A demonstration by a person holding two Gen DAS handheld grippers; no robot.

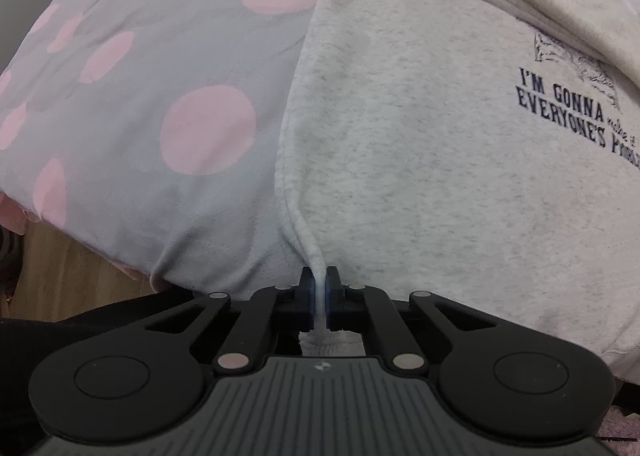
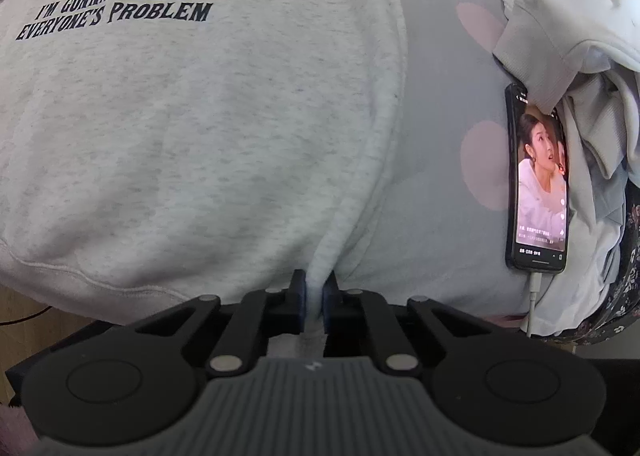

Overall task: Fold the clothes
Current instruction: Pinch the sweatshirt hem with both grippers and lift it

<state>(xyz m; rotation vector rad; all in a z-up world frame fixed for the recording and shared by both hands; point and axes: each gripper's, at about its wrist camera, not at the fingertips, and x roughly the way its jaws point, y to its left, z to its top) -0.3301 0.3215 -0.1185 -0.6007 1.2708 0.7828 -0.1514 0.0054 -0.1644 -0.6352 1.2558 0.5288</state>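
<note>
Spotted bedspread (image 1: 140, 103) is lying bare beside sweatshirt (image 1: 400, 175); left tongs (image 1: 320, 288) are pinching its left edge; right tongs (image 2: 314, 292) are pinching its right edge; phone (image 2: 538, 183) is resting nearby.

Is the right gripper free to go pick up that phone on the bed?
Probably not right now. The right gripper is shut on the sweatshirt edge, so it would have to let go first. Otherwise the phone lies uncovered to its right, only its top tucked under other clothes.

Left hand-held gripper (image 1: 321, 288) pointing steeply down, jaws clamped, right hand-held gripper (image 2: 314, 288) likewise
</note>
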